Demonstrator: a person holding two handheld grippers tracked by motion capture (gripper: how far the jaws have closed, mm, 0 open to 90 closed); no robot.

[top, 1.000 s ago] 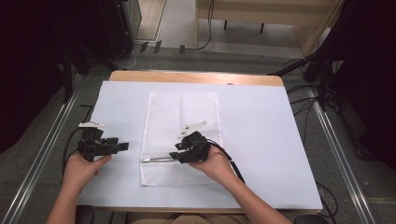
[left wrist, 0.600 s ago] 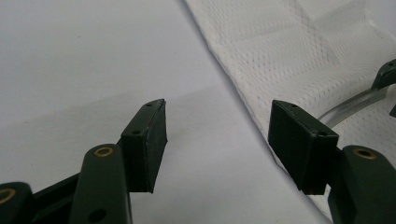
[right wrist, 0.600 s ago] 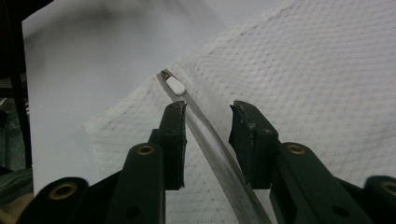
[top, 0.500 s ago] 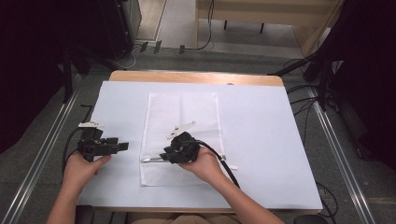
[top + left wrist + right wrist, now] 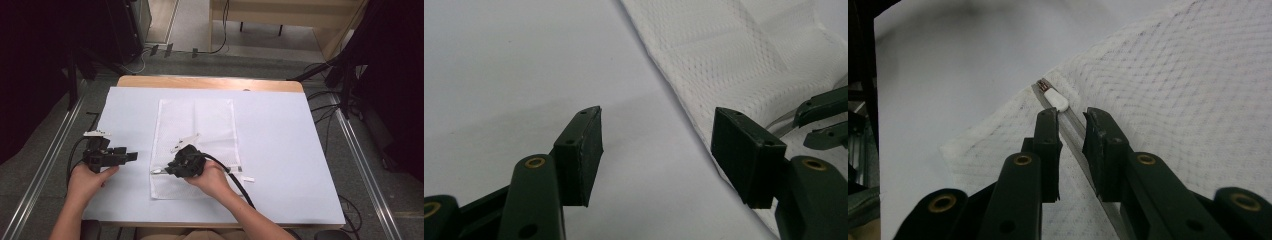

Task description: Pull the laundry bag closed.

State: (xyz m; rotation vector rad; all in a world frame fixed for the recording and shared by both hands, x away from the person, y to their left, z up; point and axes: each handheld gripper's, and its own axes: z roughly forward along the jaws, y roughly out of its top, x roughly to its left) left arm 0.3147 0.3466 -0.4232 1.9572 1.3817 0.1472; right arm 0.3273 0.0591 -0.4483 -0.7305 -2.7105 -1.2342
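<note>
Closing in, the right gripper has its jaws narrowing around the zipper near the left edge of the white mesh bag, not yet clamped. The left gripper rests beside the bag, jaws apart.

No legible text, label, brand, number or sign appears in any view. The white mesh bag, its zipper pull and the white worktop carry no readable markings.
</note>
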